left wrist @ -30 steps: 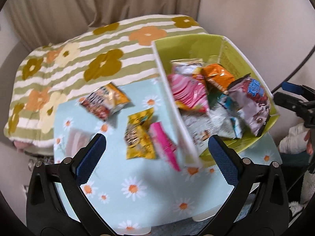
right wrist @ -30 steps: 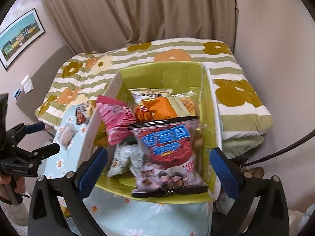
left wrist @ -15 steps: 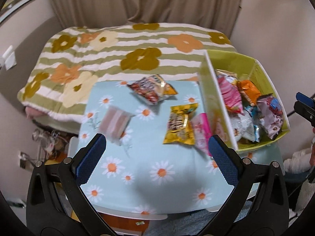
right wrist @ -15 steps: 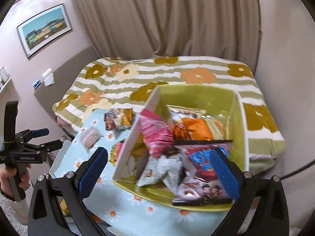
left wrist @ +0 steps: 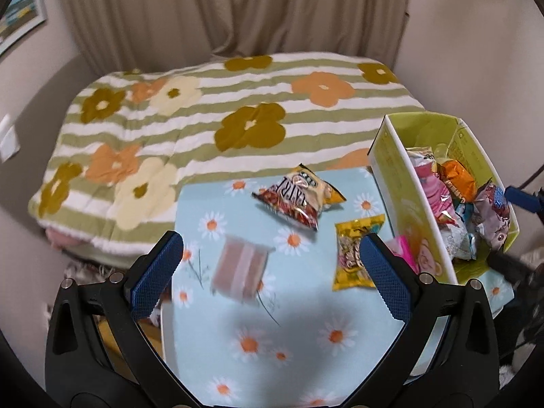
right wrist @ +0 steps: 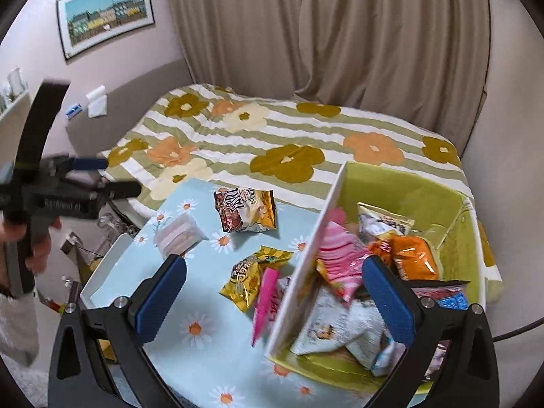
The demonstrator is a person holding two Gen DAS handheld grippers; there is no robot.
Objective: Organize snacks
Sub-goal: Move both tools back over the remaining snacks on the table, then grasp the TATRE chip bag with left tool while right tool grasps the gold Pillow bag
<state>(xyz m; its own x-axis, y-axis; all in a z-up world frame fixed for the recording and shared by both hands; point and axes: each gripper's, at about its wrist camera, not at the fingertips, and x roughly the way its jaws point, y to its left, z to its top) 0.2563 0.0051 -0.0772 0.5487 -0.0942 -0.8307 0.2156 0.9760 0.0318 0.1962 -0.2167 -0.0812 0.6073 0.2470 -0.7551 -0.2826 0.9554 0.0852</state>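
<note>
Four snack packets (left wrist: pixel 301 202) lie flat on the daisy cloth beside the snack-filled green box (left wrist: pixel 474 149).

Most of the open room is on the near part of the daisy tablecloth (left wrist: pixel 272 333), the stretch closest to the left gripper (left wrist: pixel 272 282) has nothing lying on it. Further in, the clear pack of pink wafers (left wrist: pixel 240 273) sits to the left, with bare cloth between it and the red-and-gold chip bag (left wrist: pixel 299 200). The yellow snack bag (left wrist: pixel 355 255) and the pink packet (right wrist: pixel 263 301) are crowded right against the white side wall of the green bin (right wrist: pixel 306 265), so that side is tight. The bin itself is piled with bags, hardly any gap in there. The right gripper (right wrist: pixel 272 299) hangs over that wall.
</note>
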